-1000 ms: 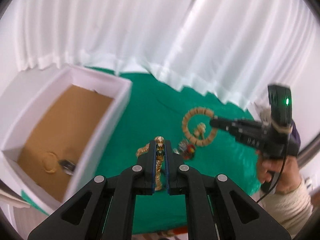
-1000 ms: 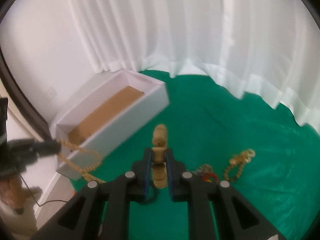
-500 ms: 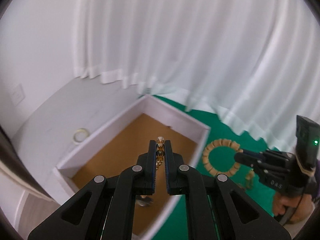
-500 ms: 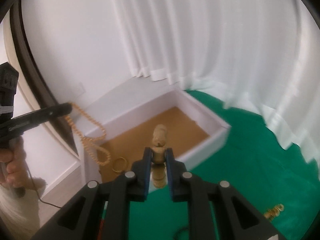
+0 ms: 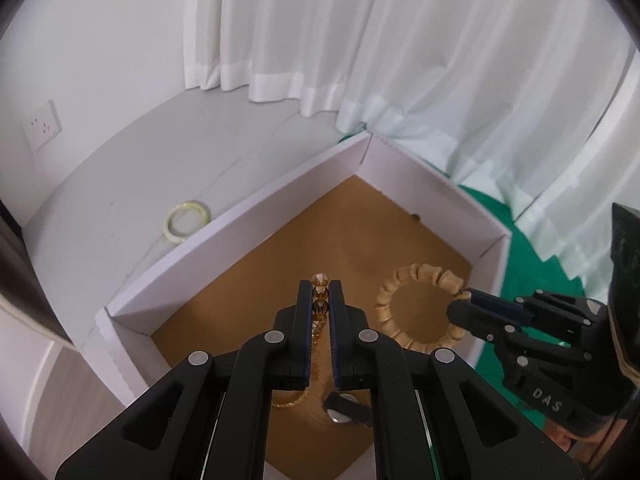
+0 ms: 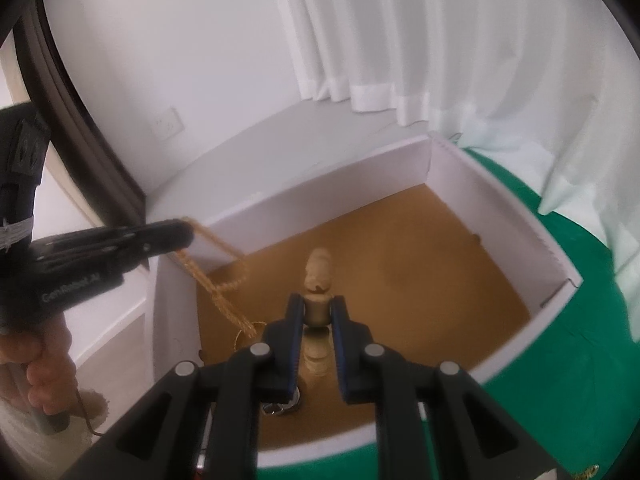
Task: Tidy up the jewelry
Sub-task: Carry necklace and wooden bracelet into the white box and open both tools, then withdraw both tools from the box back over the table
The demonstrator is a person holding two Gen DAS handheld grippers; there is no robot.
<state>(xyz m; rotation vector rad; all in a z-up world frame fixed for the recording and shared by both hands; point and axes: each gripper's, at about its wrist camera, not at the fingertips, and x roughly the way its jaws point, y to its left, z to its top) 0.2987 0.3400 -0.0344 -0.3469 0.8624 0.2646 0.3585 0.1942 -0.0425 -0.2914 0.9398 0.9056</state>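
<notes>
My left gripper point(image 5: 320, 300) is shut on a string of amber beads point(image 5: 319, 306) that hangs down into the white box point(image 5: 256, 216) with a brown floor. In the right wrist view that left gripper point(image 6: 176, 236) enters from the left, and the amber bead string point(image 6: 212, 284) dangles over the box's near-left corner. My right gripper point(image 6: 317, 308) is shut on a bracelet of pale wooden beads point(image 6: 318, 270) above the box floor. The left wrist view shows the wooden bracelet point(image 5: 400, 284) as a ring held by the right gripper point(image 5: 466, 302).
On the box floor lie a thin gold ring point(image 5: 288, 400) and a small metal piece point(image 5: 340, 410). A pale bangle point(image 5: 188, 222) sits on the grey sill left of the box. Green cloth point(image 6: 580, 320) covers the table to the right; white curtains hang behind.
Both grippers have swung left from over the green cloth to above the open box, carrying the amber beads and the wooden bracelet, and have come lower.
</notes>
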